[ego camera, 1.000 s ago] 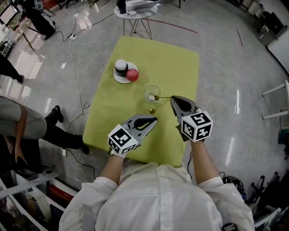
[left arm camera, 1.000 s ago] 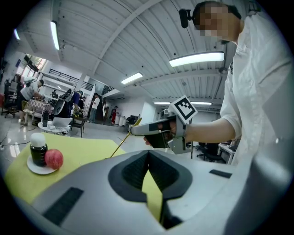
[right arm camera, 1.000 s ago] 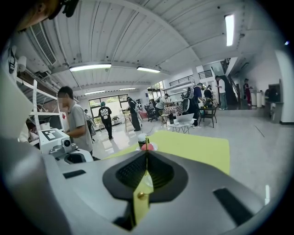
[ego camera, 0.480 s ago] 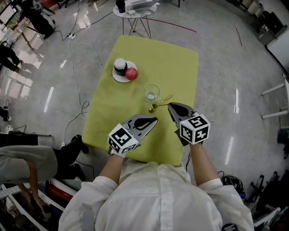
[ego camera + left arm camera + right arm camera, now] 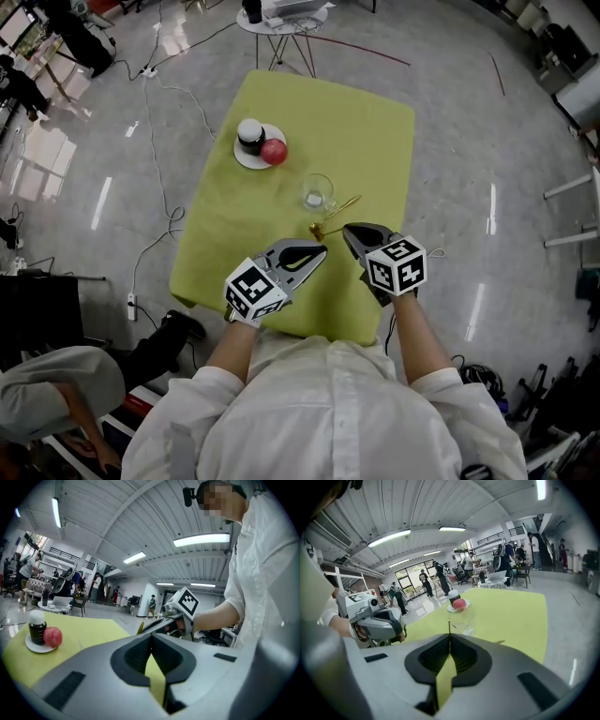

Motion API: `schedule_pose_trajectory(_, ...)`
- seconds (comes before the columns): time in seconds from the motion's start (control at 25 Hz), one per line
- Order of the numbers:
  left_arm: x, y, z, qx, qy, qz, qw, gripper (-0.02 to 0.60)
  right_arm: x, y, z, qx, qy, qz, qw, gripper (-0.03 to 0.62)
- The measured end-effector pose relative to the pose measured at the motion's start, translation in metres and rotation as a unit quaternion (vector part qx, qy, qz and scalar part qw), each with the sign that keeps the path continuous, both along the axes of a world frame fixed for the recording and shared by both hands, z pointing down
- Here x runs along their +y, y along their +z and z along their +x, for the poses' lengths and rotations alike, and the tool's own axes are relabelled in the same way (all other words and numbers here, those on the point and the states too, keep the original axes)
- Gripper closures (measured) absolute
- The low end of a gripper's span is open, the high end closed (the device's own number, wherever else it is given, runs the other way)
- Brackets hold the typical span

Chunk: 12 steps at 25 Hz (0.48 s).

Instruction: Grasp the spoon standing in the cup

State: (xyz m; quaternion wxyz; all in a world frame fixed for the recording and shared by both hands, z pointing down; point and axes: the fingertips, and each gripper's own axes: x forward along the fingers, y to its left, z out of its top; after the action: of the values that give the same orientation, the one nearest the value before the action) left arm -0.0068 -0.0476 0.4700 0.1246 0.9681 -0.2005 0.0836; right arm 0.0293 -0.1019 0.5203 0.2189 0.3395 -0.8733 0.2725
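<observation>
Premises: a large open hall with a polished grey floor [image 5: 469,141], cables trailing across it and people at work in the distance. Work surface: one table [image 5: 375,131] under a yellow-green cloth. At its far left a white plate [image 5: 244,165] carries a dark jar [image 5: 250,137] and a red apple [image 5: 274,152]. Nearer the middle the clear cup [image 5: 317,193] stands upright, and no spoon can be seen in it. Left gripper [image 5: 322,249]: low over the near edge, jaws together on nothing, pointing towards the cup. Right gripper [image 5: 346,231]: near the cup on its near right side, nose pitched down at the cloth. Its own view shows the jaws drawn together. A thin sliver, taken to be the spoon [image 5: 449,625], rises nearly upright from where the tips meet. The left gripper view shows a gold blade at those same tips. Finding: the spoon is pinched in the right gripper with its long axis roughly upright across the jaws. It is clear of the cup, which stands ahead and slightly right of the tips. A second gold utensil [image 5: 343,209] lies aslant on the cloth between the cup and the right gripper. The head view does not separate it cleanly from the held piece, so the grip is recorded as a judgement. Any further move depends on keeping the spoon clear of the cup rim and of that utensil.
</observation>
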Motion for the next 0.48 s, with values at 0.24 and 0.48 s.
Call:
schedule_pose_trajectory(0.24,0.000,0.006,-0.002,-0.001,-0.002,-0.001,1.0000,0.578,0.004,0.022,-0.002,0.023,-0.015,-0.017,0.999,0.586)
schedule_pose_trajectory(0.48,0.000,0.004,-0.005,-0.001,-0.005,-0.003,1.0000,0.578,0.003,0.023,-0.002,0.030,-0.017,-0.021,0.999,0.586)
